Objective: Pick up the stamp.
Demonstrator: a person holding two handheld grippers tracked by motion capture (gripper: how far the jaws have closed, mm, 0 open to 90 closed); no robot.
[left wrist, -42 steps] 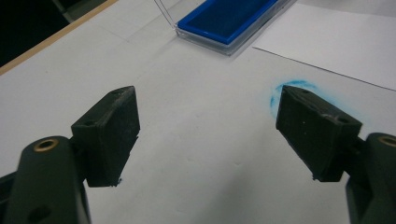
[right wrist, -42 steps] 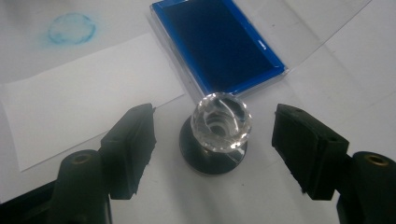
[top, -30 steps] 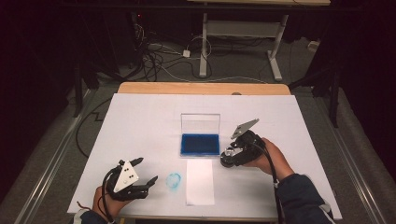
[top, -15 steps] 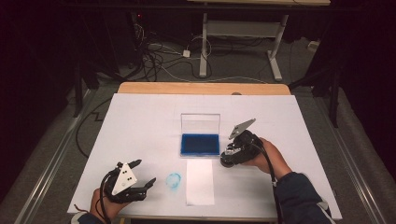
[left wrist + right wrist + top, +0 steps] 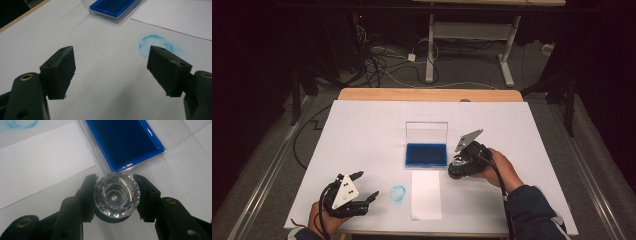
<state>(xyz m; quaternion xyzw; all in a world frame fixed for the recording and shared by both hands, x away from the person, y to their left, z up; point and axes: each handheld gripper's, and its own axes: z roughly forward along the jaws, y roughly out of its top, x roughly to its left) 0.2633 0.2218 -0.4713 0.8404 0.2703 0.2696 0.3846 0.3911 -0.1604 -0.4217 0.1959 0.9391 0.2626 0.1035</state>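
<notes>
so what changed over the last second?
The left gripper drew back toward the person, away from the blue ring mark, jaws open throughout. The right gripper kept its place beside the ink pad, clamped on the clear faceted stamp. The paper sheet is unmoved.

You get an evenly lit white table point(image 5: 362, 130) in the high view, while the floor beyond it falls into deep darkness. Shadows on the table are soft and short. In the right gripper view, glare streaks the rim of the blue ink pad point(image 5: 130, 142) and the clear faceted stamp point(image 5: 116, 195) just below it sparkles. Both gripper views look soft and grainy, their near jaws slightly blurred.
</notes>
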